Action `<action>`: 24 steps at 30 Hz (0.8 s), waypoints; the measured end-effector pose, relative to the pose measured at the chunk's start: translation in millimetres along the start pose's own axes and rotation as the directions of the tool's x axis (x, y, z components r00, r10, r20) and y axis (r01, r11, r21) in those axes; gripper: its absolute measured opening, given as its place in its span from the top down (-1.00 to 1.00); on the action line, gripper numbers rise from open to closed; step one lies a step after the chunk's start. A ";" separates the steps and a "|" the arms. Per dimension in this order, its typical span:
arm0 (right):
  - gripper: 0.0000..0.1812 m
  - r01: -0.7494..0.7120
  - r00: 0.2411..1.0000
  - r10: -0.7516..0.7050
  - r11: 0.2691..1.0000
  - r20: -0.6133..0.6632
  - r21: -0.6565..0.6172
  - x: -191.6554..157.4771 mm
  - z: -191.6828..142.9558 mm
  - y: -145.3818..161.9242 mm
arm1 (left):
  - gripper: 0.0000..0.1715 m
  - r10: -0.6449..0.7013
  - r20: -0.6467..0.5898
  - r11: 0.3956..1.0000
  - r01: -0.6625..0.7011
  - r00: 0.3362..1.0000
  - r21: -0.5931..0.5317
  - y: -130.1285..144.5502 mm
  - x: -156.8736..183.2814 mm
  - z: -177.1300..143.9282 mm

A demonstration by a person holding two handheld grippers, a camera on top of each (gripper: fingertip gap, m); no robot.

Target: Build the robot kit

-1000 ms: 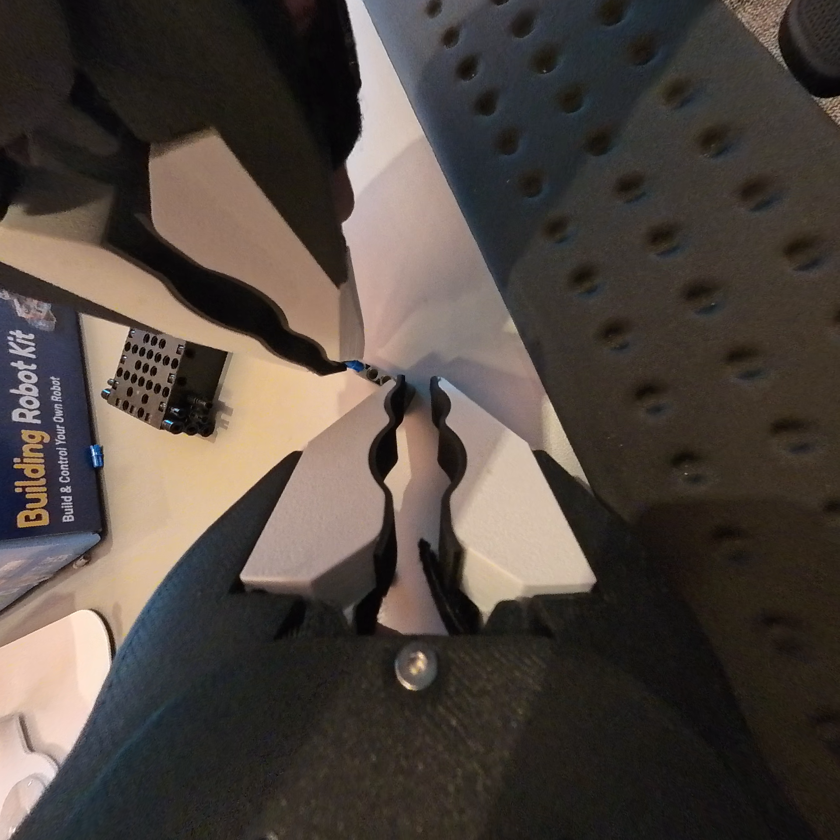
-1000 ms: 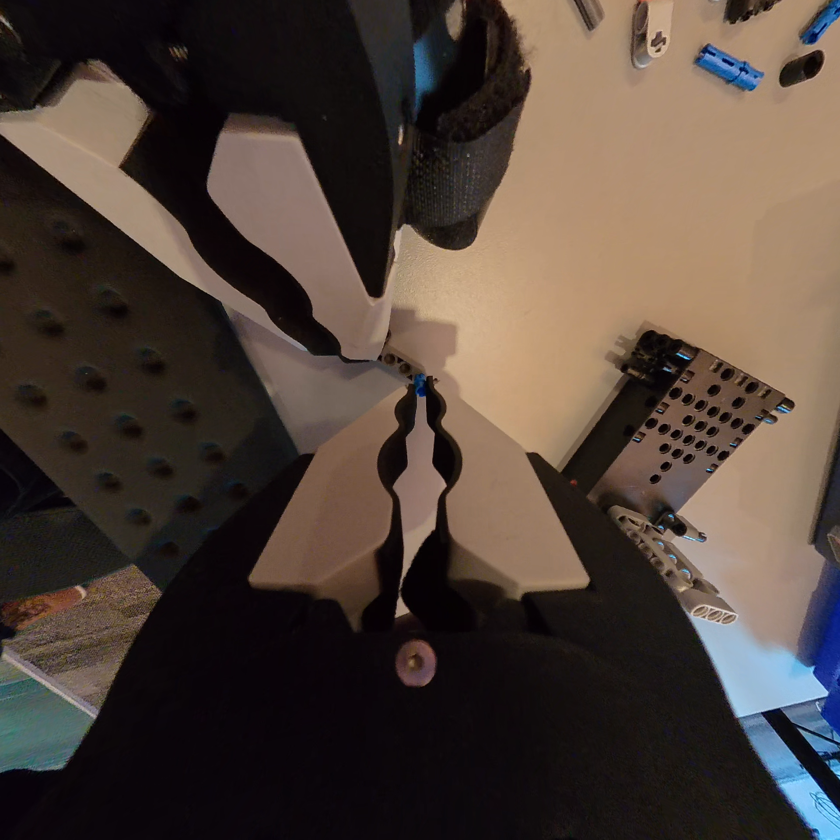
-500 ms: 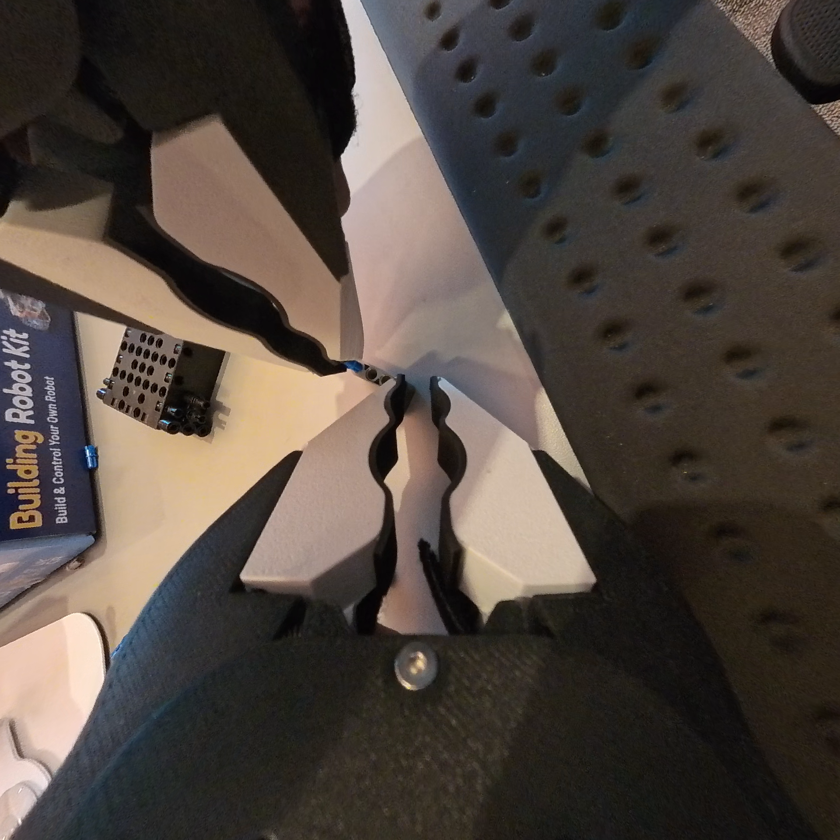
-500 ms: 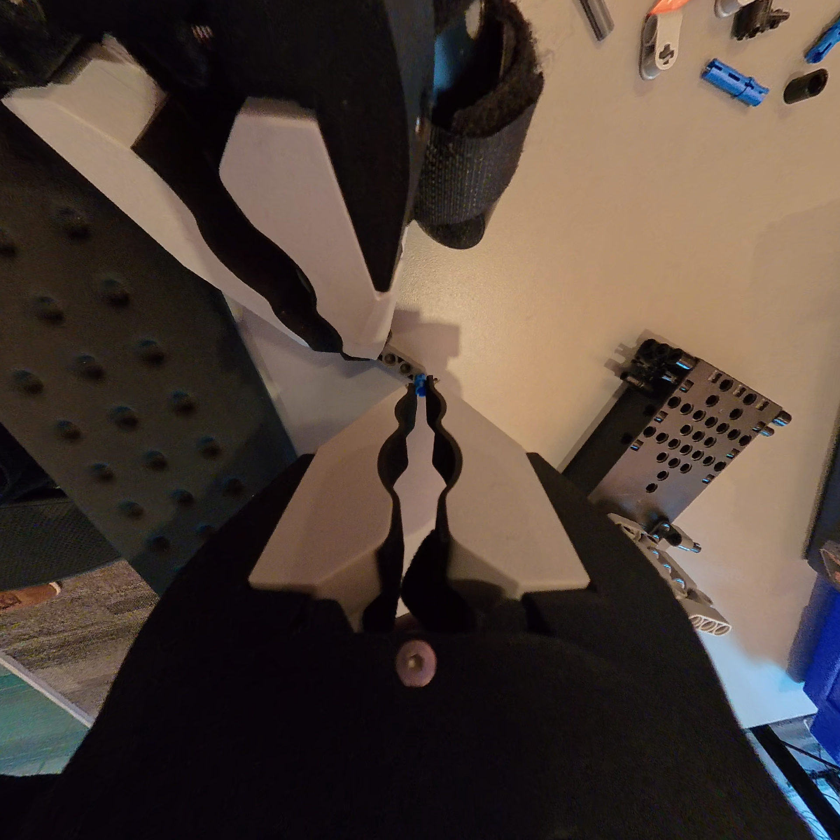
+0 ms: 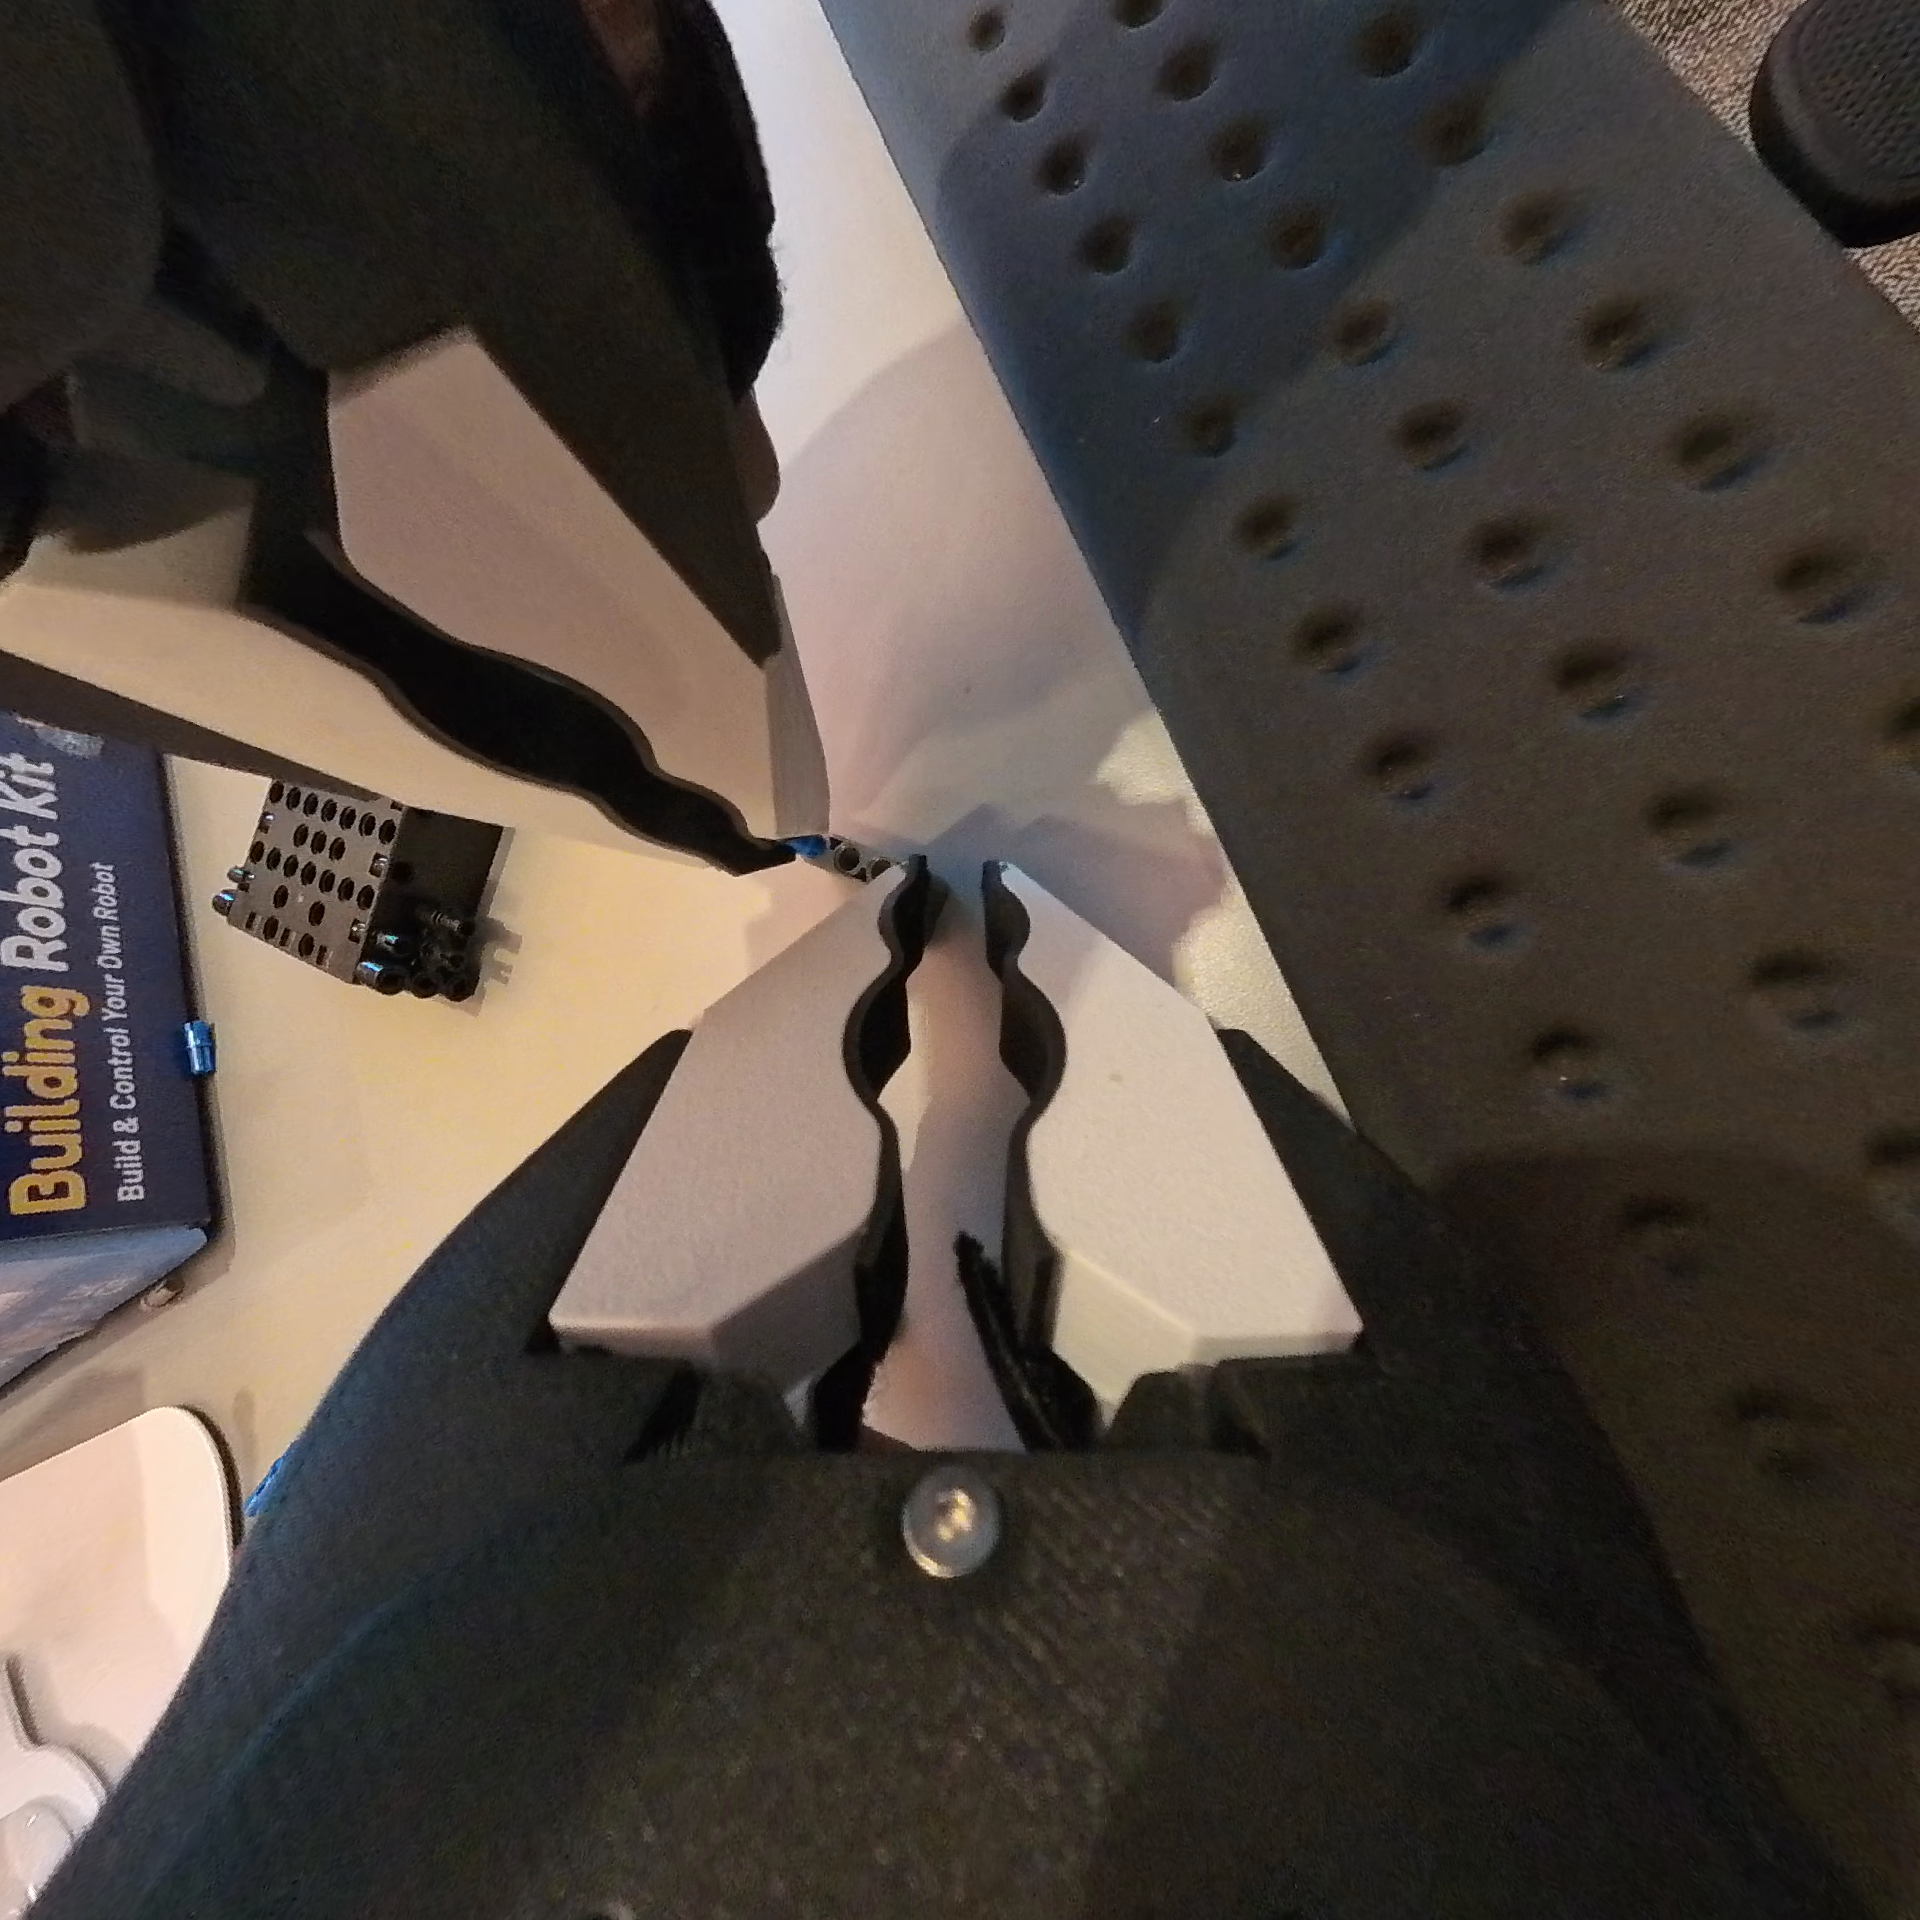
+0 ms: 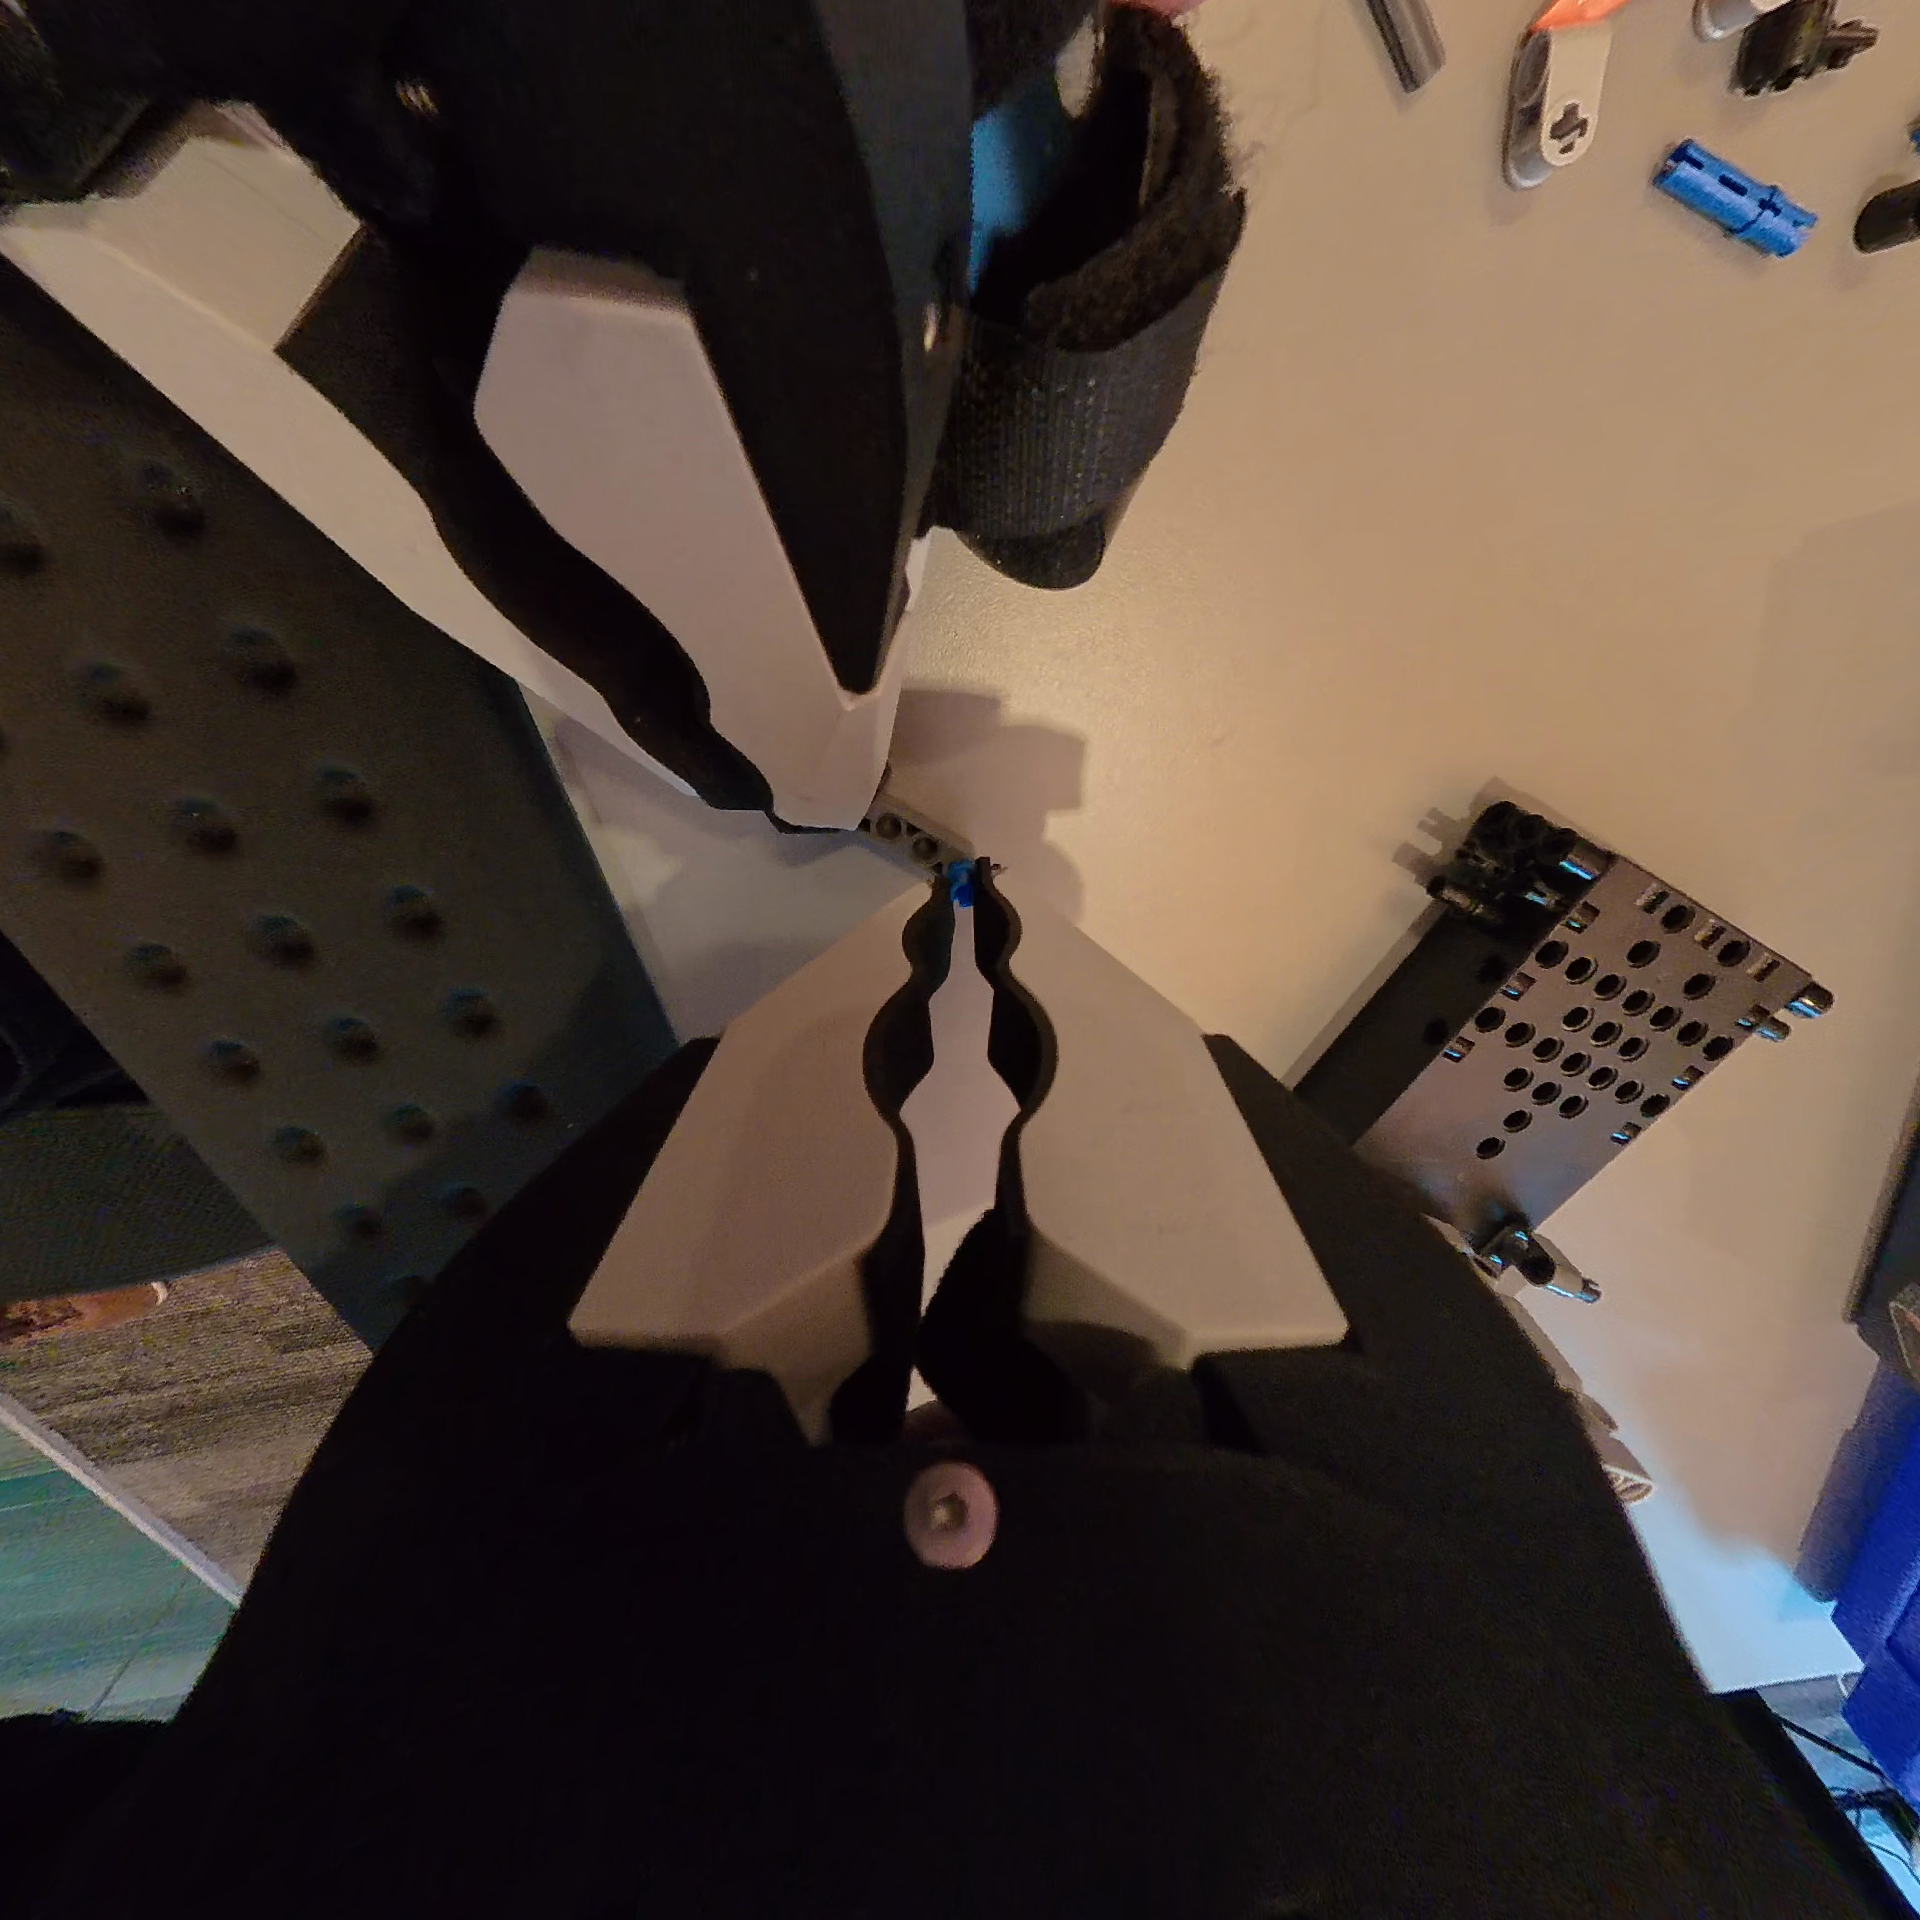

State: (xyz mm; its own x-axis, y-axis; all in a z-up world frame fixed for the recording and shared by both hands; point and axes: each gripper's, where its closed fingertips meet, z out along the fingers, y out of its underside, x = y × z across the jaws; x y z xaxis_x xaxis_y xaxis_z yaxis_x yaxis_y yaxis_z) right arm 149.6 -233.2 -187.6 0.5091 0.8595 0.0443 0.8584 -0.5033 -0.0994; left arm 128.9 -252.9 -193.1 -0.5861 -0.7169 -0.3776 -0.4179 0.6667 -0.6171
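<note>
My left gripper (image 5: 951, 873) is shut on one end of a short grey beam with holes (image 5: 860, 860). The rest of the beam sticks out to the left of its fingertips. My right gripper (image 6: 961, 902) is shut on a small blue pin (image 6: 961, 881), which sits at the free end of the grey beam (image 6: 906, 836). The two grippers meet tip to tip above the white table (image 6: 1455, 582). The right gripper (image 5: 764, 847) reaches in from the upper left in the left wrist view. The left gripper (image 6: 810, 821) comes down from above in the right wrist view.
A grey perforated plate assembly (image 6: 1590, 1039) with black pins lies on the table and also shows in the left wrist view (image 5: 343, 894). A blue box (image 5: 83, 987) lies at the left. Loose parts, including a blue pin (image 6: 1735, 203), lie at the far right. A dark perforated chair back (image 5: 1507, 623) stands beside the table. The grippers are tip to tip, or close to it.
Both grippers keep their grip and stay tip to tip. The table behind them has shifted only slightly in both views.
</note>
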 end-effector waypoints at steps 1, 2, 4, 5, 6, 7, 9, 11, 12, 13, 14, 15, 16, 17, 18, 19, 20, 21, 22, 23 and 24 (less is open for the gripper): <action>0.97 0.004 1.000 -0.004 1.000 -0.001 -0.004 0.0 0.4 -0.2 | 0.90 -0.001 -0.001 1.000 0.001 1.000 0.001 -0.1 0.0 0.1; 0.97 0.008 1.000 -0.008 1.000 -0.002 -0.010 0.1 0.7 -0.1 | 0.90 -0.001 -0.002 1.000 0.001 1.000 0.001 0.0 0.1 0.0; 0.97 0.006 1.000 -0.006 1.000 0.011 -0.014 -0.1 1.8 0.2 | 0.90 0.000 -0.003 1.000 0.000 1.000 0.001 -0.1 0.2 0.0; 0.97 0.007 1.000 -0.007 1.000 0.017 -0.018 -0.2 3.1 0.4 | 0.90 -0.001 -0.005 1.000 0.001 1.000 0.002 -0.1 0.2 0.0; 0.97 0.009 1.000 -0.008 1.000 0.022 -0.019 -0.2 3.4 0.4 | 0.90 -0.002 -0.005 1.000 0.002 1.000 0.002 -0.1 0.2 0.0; 0.97 0.009 1.000 -0.008 1.000 0.026 -0.021 -0.2 3.5 0.3 | 0.90 -0.001 -0.004 1.000 0.001 1.000 0.002 0.0 0.3 0.0; 0.97 0.013 0.999 -0.012 1.000 0.031 -0.026 -0.3 3.6 0.4 | 0.90 0.000 -0.004 1.000 0.000 1.000 0.000 0.0 0.2 0.1; 0.98 0.016 0.999 -0.015 0.999 0.029 -0.032 -0.3 3.6 0.3 | 0.90 -0.001 -0.005 1.000 0.001 1.000 0.000 0.0 0.2 0.1; 0.97 0.013 0.999 -0.012 1.000 0.032 -0.028 -0.2 3.5 0.3 | 0.90 0.000 -0.008 1.000 0.000 1.000 -0.001 0.0 0.4 0.0; 0.97 -0.003 0.999 0.003 1.000 0.044 -0.010 -0.3 3.4 0.0 | 0.89 0.011 -0.008 1.000 -0.011 1.000 -0.005 0.6 0.2 -0.7; 0.97 -0.032 0.998 0.031 0.999 0.059 0.018 0.5 3.1 -0.6 | 0.88 0.020 -0.007 1.000 -0.020 1.000 -0.011 2.0 -0.6 -2.3; 0.97 -0.067 0.997 0.064 0.997 0.051 0.049 5.3 2.7 -1.1 | 0.81 0.018 -0.003 1.000 -0.018 1.000 -0.016 3.7 -2.3 -4.8; 0.97 -0.099 0.994 0.096 0.992 0.042 0.073 9.6 1.8 -0.8 | 0.77 0.013 0.006 1.000 -0.013 1.000 -0.020 5.5 -5.6 -8.5; 0.97 -0.118 0.993 0.115 0.989 0.041 0.088 11.3 1.0 -0.3 | 0.77 0.006 0.011 1.000 -0.006 1.000 -0.014 5.5 -8.4 -13.5; 0.97 -0.129 0.992 0.126 0.986 0.032 0.105 13.9 -0.1 -1.2 | 0.77 -0.004 0.010 1.000 0.004 1.000 -0.007 4.9 -10.8 -18.8; 0.97 -0.138 0.990 0.136 0.984 0.027 0.115 16.0 -0.6 -1.9 | 0.76 -0.011 0.013 1.000 0.011 1.000 -0.004 4.3 -13.6 -23.7; 0.97 -0.145 0.989 0.144 0.983 0.018 0.116 18.3 -0.9 -2.3 | 0.76 -0.016 0.016 1.000 0.016 1.000 -0.013 5.9 -16.1 -27.5; 0.97 -0.148 0.989 0.149 0.982 0.000 0.114 22.1 -1.1 -3.0 | 0.76 -0.017 0.017 0.999 0.017 1.000 -0.031 9.5 -17.7 -30.6; 0.97 -0.147 0.989 0.150 0.983 -0.017 0.110 25.5 -0.8 -4.1 | 0.76 -0.019 0.018 0.999 0.020 1.000 -0.049 13.3 -18.9 -33.6; 0.97 -0.143 0.989 0.146 0.985 -0.030 0.098 28.1 0.2 -4.5 | 0.77 -0.025 0.020 0.998 0.026 1.000 -0.061 16.2 -19.9 -36.5; 0.97 -0.140 0.988 0.144 0.986 -0.047 0.088 31.8 1.3 -5.3 | 0.77 -0.032 0.026 0.997 0.034 0.999 -0.071 18.8 -21.6 -40.0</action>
State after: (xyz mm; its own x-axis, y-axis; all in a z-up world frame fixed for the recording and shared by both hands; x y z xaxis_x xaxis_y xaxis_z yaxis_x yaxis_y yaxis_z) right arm 161.2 -203.1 -186.9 0.6299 0.7729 0.0761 0.7699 -0.6086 -0.1921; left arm 106.0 -216.7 -168.8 -0.5541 -0.7430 -0.3755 -0.4855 0.6548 -0.5792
